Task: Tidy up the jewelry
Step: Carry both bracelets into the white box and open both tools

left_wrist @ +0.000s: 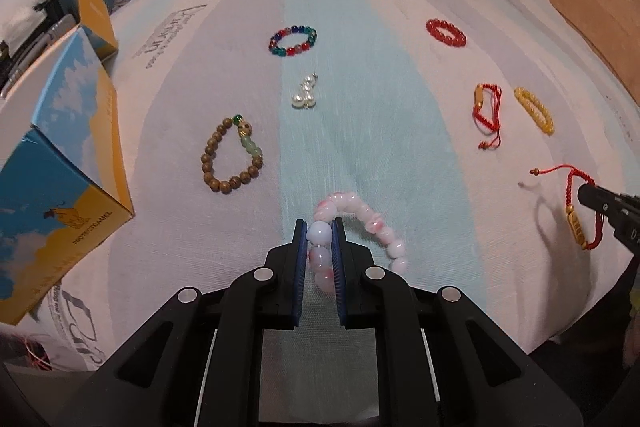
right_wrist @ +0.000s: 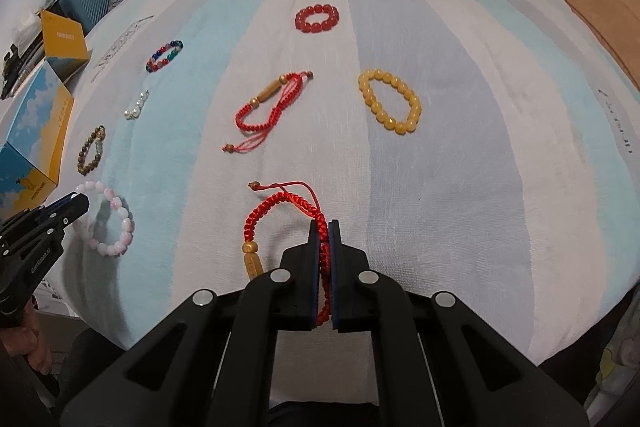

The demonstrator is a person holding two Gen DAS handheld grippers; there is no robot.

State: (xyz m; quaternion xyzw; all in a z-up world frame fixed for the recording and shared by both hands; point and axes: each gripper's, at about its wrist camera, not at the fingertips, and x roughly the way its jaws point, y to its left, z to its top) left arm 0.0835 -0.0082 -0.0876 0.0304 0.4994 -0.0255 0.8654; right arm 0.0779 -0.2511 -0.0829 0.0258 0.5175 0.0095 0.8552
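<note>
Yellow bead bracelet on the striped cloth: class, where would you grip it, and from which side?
Grip the yellow bead bracelet across one stretch of beads, coming from above, one finger inside the loop and one outside. It lies flat and open on the cloth, with clear space around it, so the near edge is probably easiest.

Soft indoor light, fisheye-warped edges, slight blur

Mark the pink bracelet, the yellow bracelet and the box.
pink bracelet (left_wrist: 376,223): left wrist view, on its beads.
yellow bracelet (right_wrist: 414,107): right wrist view, on its beads.
box (left_wrist: 60,131): left wrist view, its top.
</note>
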